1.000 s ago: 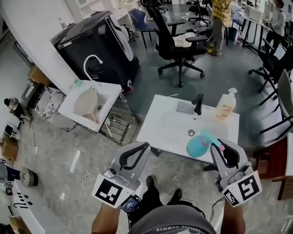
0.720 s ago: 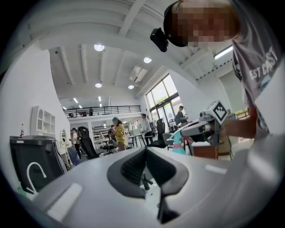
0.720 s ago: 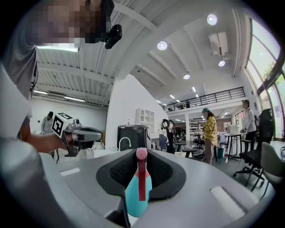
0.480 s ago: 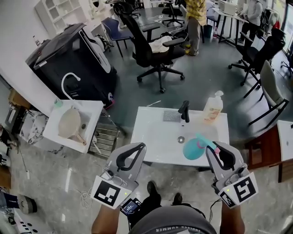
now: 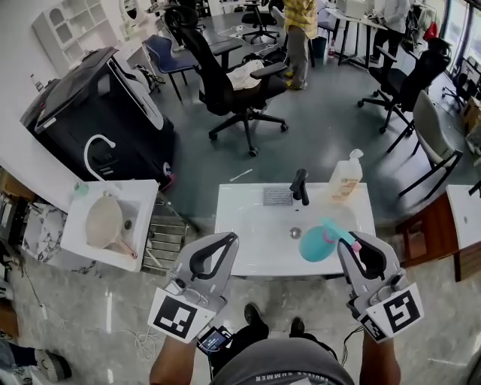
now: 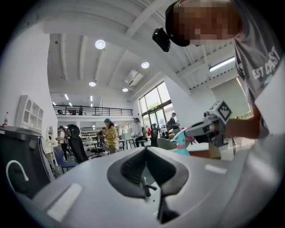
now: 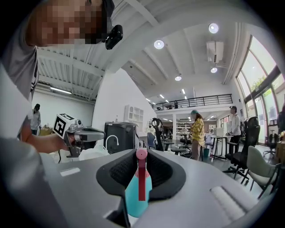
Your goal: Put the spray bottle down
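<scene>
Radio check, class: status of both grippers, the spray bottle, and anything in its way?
Left gripper shut, empty. Right gripper shut on spray bottle, held over the sink. Faucet and soap bottle behind, apart.

Spray bottle [image 5: 316, 242]: teal body, pink head & trigger; left claw [image 5: 228, 239] & right claw [image 5: 359, 242] both grey w/ black inner lining, b/w square marker pattern on rear cubes. Bench [image 5: 248, 241] white, tap [image 5: 301, 185] black, soap bottle [image 5: 343, 183] pale peach w/ white pump. Floor [image 5: 316, 143] grey, office chair [image 5: 218, 83] black, person's top [image 5: 299, 9] yellow, side sink unit [image 5: 143, 197] white w/ beige bowl.
</scene>
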A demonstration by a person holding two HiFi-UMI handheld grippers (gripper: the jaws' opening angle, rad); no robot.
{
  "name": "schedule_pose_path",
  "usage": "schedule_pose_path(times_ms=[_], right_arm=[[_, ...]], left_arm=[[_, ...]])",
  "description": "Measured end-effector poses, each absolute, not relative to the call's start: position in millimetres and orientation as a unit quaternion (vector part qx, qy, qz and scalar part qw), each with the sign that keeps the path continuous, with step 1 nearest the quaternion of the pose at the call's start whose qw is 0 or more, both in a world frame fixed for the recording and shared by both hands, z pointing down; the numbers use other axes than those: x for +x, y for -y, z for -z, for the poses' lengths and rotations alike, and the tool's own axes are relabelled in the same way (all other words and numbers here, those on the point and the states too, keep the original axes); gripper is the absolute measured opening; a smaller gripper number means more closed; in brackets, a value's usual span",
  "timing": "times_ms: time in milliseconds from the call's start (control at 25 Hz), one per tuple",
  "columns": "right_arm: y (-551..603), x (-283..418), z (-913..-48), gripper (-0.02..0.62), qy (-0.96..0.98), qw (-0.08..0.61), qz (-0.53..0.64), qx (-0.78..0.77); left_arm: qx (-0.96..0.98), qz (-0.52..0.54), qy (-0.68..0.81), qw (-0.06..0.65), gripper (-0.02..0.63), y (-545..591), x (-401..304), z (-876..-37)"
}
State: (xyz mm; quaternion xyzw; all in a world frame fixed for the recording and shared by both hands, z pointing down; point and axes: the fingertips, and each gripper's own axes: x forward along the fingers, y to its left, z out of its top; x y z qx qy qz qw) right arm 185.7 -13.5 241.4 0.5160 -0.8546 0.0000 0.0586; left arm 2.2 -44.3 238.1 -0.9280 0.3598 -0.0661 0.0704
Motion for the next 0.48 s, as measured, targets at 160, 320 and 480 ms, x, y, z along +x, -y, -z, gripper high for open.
schedule_pose_path(times_ms=[160, 320, 480], right_arm=[[18.2, 172.5, -240.6, 0.064, 0.847, 0.060, 0.001, 0.529], [22.7, 160.0, -237.5, 0.064, 0.838, 0.060, 0.005, 0.542], [26.5, 148.6, -230.5, 0.064, 0.828, 0.063, 0.015, 0.556]], left_arm=[[-0.934, 0.061, -0.346, 0.072, 0.002, 54.0, -10.1, -237.9], [-0.938, 0.056, -0.336, 0.071, 0.002, 63.2, -24.0, -236.9], [-0.942, 0.049, -0.324, 0.073, 0.002, 70.5, -37.0, -235.0]])
